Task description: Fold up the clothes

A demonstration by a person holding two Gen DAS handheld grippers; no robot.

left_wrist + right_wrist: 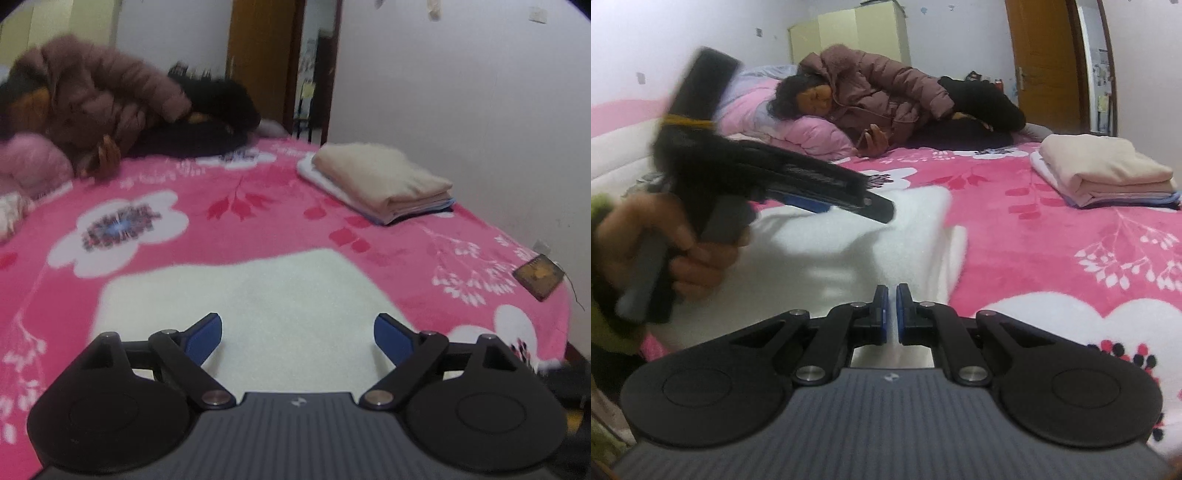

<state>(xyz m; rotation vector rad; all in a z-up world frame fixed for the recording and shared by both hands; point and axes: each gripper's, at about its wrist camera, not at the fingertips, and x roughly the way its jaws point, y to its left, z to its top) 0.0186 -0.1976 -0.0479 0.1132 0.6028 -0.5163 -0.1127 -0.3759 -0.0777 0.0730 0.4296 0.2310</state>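
Note:
A white fleecy garment lies spread on the pink flowered blanket. My left gripper hovers low over it, open, its blue pads wide apart with nothing between them. In the right wrist view a hand holds that left gripper above the white garment. My right gripper is at the garment's near right edge with its pads almost together. A raised crease of the cloth runs into them. A folded stack of clothes, beige on top, sits at the far right of the bed.
A person in a brown puffer jacket lies across the head of the bed by pink pillows. A small brown square object rests near the bed's right edge. Behind are a white wall, a wooden door and a pale wardrobe.

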